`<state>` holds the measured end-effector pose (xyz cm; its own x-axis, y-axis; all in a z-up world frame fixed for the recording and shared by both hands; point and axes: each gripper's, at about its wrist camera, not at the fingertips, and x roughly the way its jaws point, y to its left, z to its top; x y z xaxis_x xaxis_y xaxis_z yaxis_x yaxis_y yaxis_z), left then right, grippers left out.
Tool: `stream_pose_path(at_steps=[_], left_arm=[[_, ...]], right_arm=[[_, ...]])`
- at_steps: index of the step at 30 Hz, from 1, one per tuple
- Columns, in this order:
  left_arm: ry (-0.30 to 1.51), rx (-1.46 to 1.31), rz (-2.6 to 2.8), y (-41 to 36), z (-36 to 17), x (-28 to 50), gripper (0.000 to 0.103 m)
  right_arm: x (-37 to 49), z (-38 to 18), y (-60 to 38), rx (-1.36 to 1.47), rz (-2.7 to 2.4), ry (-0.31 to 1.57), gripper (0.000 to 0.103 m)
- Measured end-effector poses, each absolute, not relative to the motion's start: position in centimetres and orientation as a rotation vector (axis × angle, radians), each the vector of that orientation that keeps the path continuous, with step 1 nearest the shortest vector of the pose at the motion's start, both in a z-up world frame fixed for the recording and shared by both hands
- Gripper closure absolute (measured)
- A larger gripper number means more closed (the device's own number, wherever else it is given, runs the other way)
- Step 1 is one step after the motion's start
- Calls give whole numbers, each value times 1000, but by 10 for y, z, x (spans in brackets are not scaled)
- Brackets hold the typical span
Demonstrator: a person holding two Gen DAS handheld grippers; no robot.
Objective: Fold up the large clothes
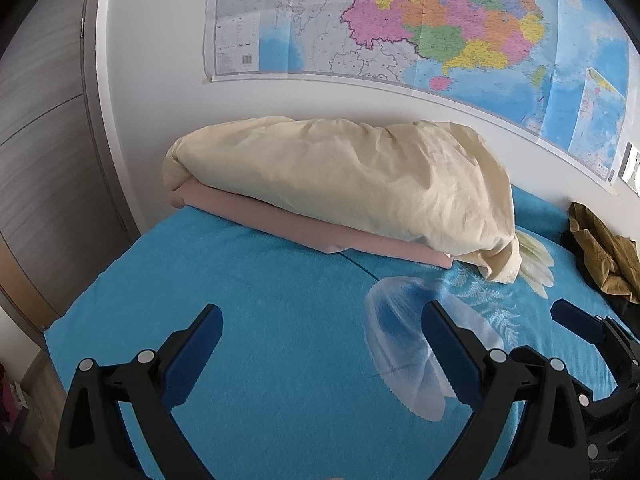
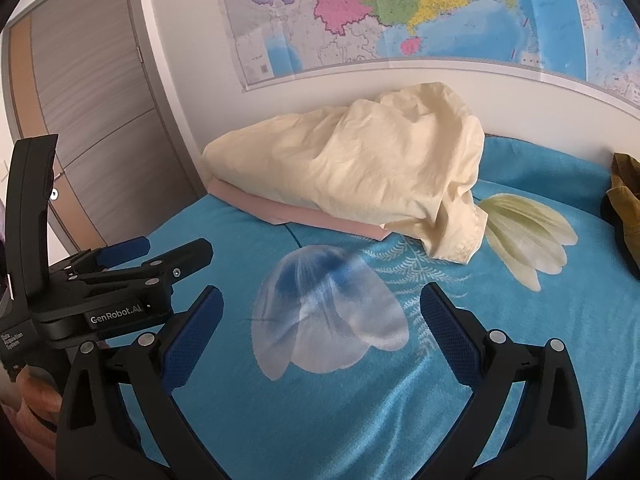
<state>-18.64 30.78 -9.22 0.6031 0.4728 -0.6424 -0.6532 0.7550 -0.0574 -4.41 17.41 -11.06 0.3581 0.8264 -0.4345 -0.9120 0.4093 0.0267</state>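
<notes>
Tongs [image 1: 322, 322] [image 2: 320, 304] side by side, agape above blue bedspread [image 1: 280, 280].

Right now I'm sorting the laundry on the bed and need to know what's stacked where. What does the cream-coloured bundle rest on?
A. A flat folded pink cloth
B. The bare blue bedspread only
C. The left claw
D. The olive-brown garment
A: the cream-coloured bundle lies on top of a flat folded pink cloth, whose edge shows beneath it on the blue bedspread.
</notes>
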Motion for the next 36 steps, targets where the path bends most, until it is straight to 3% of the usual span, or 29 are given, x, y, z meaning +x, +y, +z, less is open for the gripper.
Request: stream_pose_path(at_steps=[36], left_arm=[[640, -293, 685, 308, -91, -195, 7]], right_arm=[[-53, -112, 171, -234, 1137, 404, 6]])
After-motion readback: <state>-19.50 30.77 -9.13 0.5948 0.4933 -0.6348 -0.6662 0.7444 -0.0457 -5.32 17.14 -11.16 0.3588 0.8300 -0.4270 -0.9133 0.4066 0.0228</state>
